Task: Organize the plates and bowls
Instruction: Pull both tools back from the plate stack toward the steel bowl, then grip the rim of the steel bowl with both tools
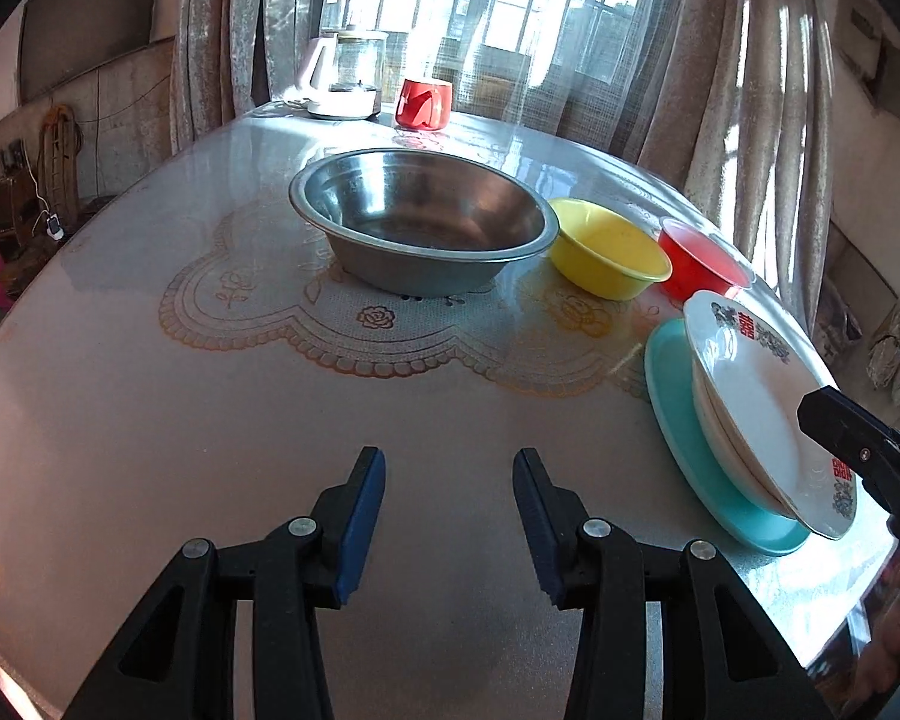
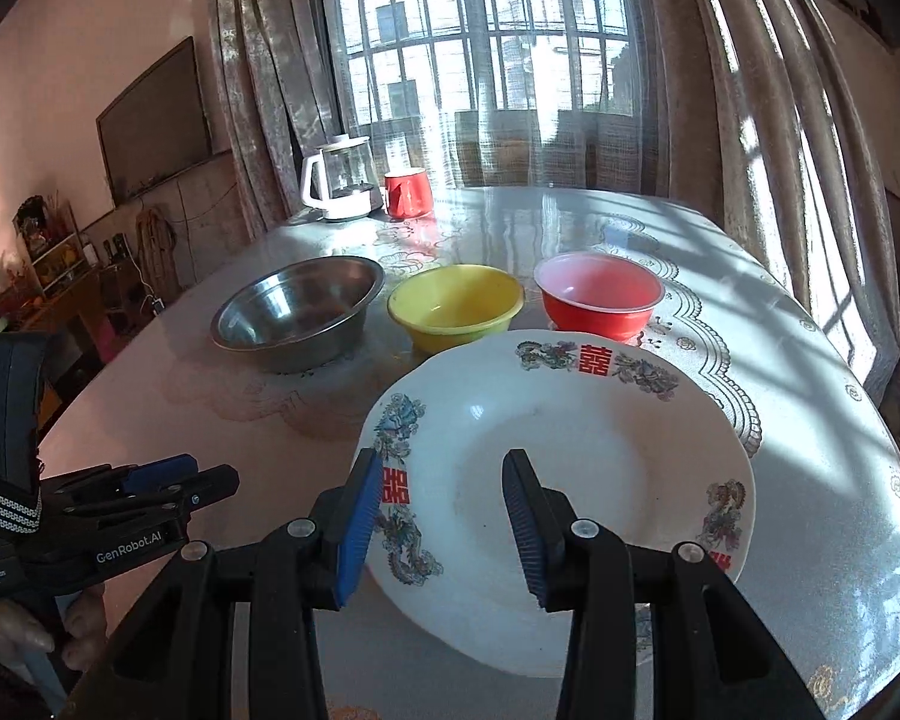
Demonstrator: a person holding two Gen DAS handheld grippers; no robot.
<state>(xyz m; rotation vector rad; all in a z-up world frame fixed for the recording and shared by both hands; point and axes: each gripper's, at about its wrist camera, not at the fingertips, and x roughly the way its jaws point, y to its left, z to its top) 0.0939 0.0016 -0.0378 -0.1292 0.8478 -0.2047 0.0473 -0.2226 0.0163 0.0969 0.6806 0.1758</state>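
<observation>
1. Left gripper (image 1: 449, 525): blue-padded fingers parted, nothing between them, only bare table (image 1: 210, 420) beneath the gap.
2. Straight ahead of the left fingertips, past a lace-patterned mat: large steel bowl (image 1: 423, 219), upright and empty.
3. Just right of the steel bowl, rims almost touching: yellow bowl (image 1: 609, 249); beyond that, further right, red bowl (image 1: 705, 261).
4. To the right of the left fingers, well apart from them: stack of plates, with a white plate (image 1: 756, 396) bearing red characters and floral motifs on top, another pale plate under it, and a teal plate (image 1: 690, 438) at the bottom.
5. Right gripper (image 2: 443, 531): fingers parted to a moderate gap, poised above the near part of the white plate (image 2: 570, 468). Contact between pads and plate: cannot tell from either view; nothing seen clamped.
6. In the left view, a black fingertip of the right gripper (image 1: 834, 414) over the near rim of the white plate.
7. Beyond the right fingertips, in a row from left to right: steel bowl (image 2: 297, 312), yellow bowl (image 2: 456, 306), red bowl (image 2: 600, 294).
8. Left of the right fingers, low in that view: left gripper (image 2: 168, 480) seen from the side, a person's hand below it.
9. Far end of the table, by the curtained window: white kettle (image 2: 342, 180) and red mug (image 2: 408, 192), side by side.
</observation>
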